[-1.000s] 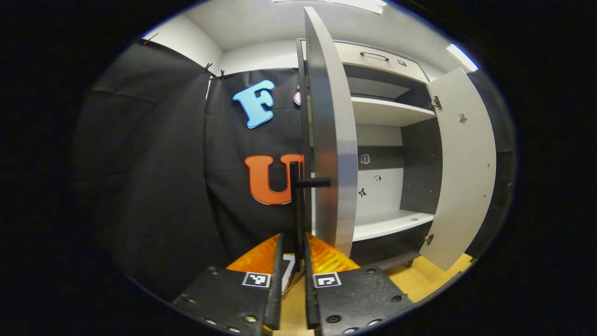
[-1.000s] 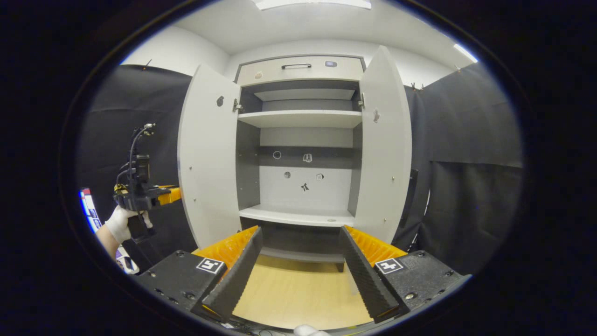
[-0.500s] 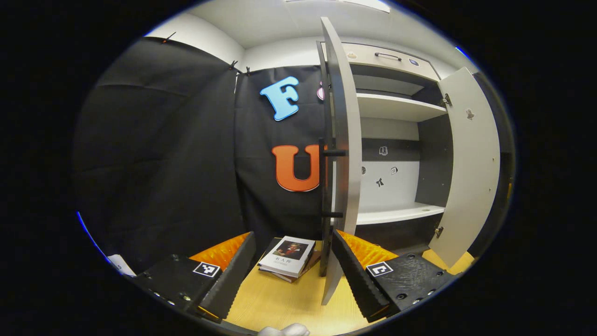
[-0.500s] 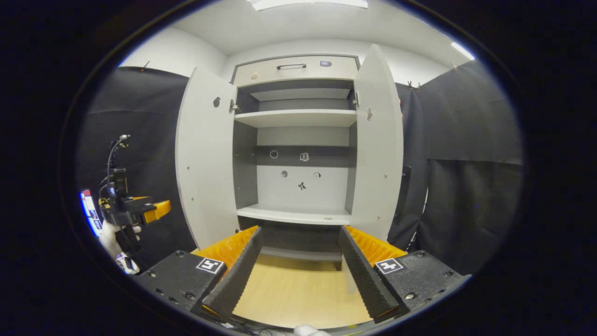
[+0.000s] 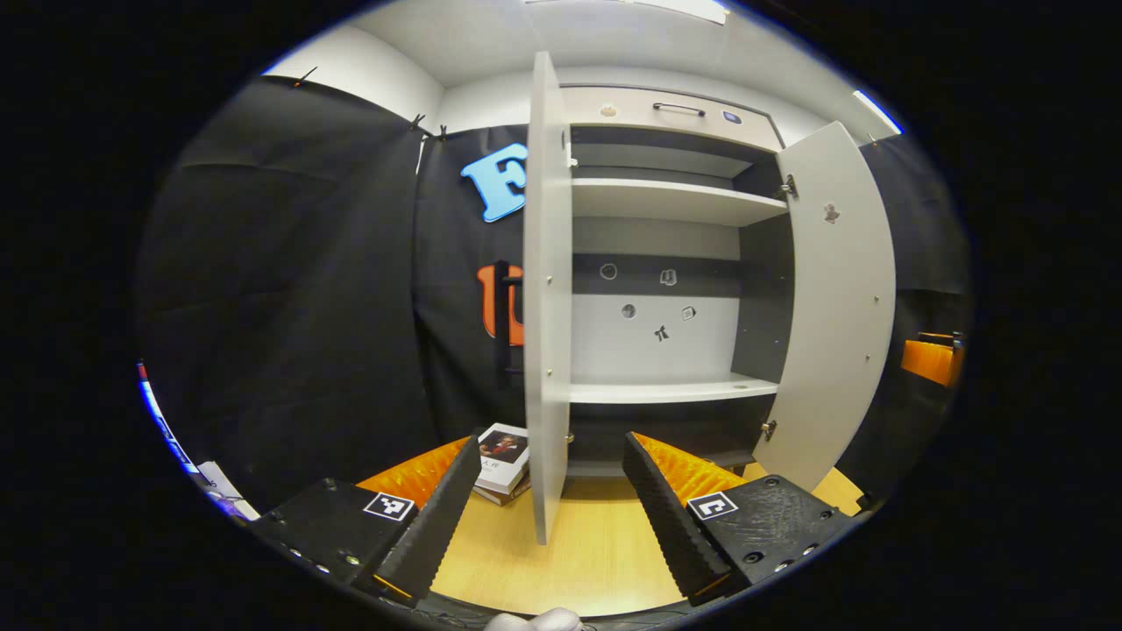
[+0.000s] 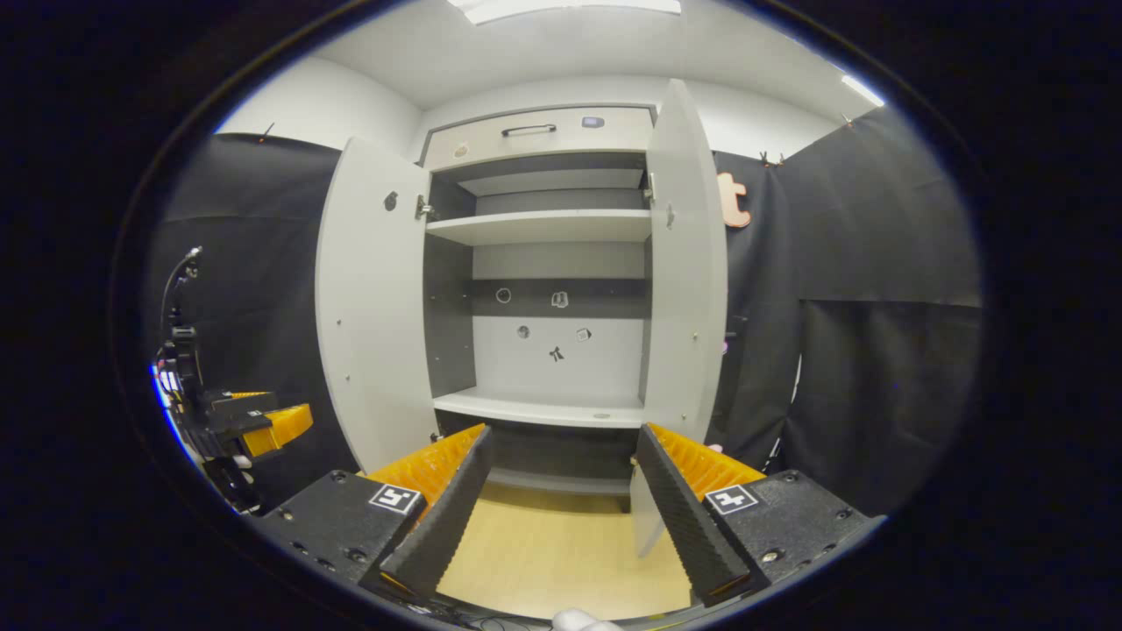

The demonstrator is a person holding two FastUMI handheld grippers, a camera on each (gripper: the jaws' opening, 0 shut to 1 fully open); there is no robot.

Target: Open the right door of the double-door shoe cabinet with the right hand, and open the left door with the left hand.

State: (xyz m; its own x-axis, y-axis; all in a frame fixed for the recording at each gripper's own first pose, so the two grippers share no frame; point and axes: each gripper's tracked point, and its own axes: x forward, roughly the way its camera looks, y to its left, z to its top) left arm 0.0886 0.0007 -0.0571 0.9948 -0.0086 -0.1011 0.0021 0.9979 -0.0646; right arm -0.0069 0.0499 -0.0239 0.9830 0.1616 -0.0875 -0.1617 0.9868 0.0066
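Left gripper view is looking at the shoe cabinet (image 5: pixel 666 105) from a little way off, with the left door (image 5: pixel 545 298) standing wide open and seen almost edge-on at the centre; its dark handle (image 5: pixel 502 315) is showing on the far left side of the panel; the right door (image 5: pixel 833 307) is hanging open at the right, inner face turned towards the camera; the left gripper (image 5: pixel 552 508) is hovering near the floor with its fingers spread apart and gripping nothing, the door's lower edge showing between them but apart from both; a small stack of books (image 5: pixel 502 451) is lying on the wooden floor (image 5: pixel 596 561) just left of the door's foot; the white shelves (image 5: pixel 671 390) inside are sitting bare.

Right gripper view is facing the cabinet (image 6: pixel 535 131) squarely, both doors swung outwards; the right gripper (image 6: pixel 561 508) is hanging in front of the opening with its fingers released and wide, touching neither door; the left gripper (image 6: pixel 263 425) is showing far off at the left edge, well apart from the left door (image 6: pixel 368 307), its fingers also parted.
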